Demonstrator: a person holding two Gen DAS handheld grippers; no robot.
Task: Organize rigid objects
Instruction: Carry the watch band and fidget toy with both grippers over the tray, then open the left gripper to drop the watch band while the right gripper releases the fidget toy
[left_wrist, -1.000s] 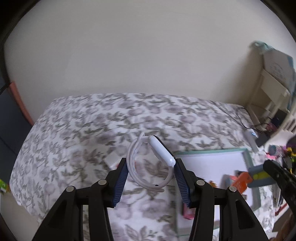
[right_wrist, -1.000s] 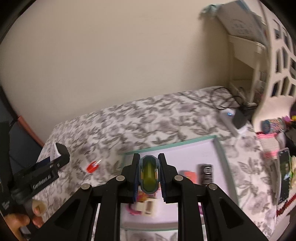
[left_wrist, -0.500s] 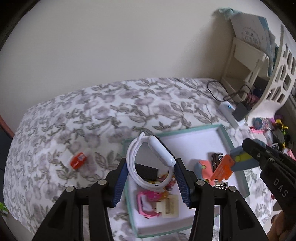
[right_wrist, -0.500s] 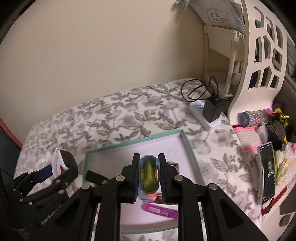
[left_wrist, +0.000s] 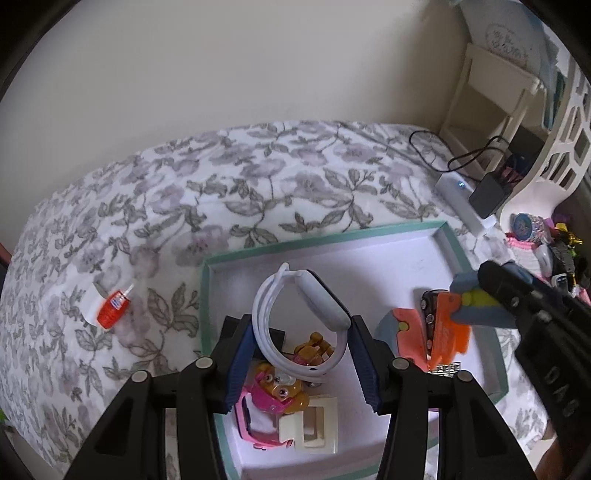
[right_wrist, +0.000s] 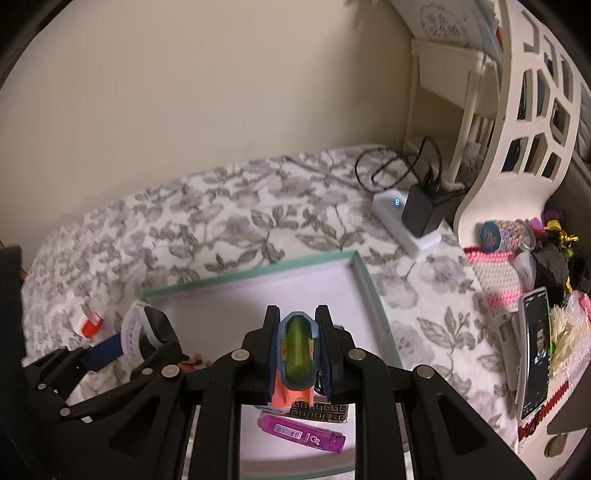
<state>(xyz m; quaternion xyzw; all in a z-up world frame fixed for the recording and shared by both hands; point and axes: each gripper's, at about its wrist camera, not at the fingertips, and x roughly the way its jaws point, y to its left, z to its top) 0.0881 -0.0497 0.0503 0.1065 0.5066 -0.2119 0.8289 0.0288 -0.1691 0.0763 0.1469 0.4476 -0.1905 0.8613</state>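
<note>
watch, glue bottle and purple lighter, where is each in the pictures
watch (left_wrist: 325, 299): left wrist view, on its face
glue bottle (left_wrist: 112, 308): left wrist view, on the orange body
purple lighter (right_wrist: 301, 434): right wrist view, mid-body

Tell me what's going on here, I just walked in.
A person is sorting small things into a tray on a bed. The left gripper holds a white watch over the tray; the right gripper holds a blue-and-orange toy above it. An orange bottle lies outside on the bedspread.
</note>
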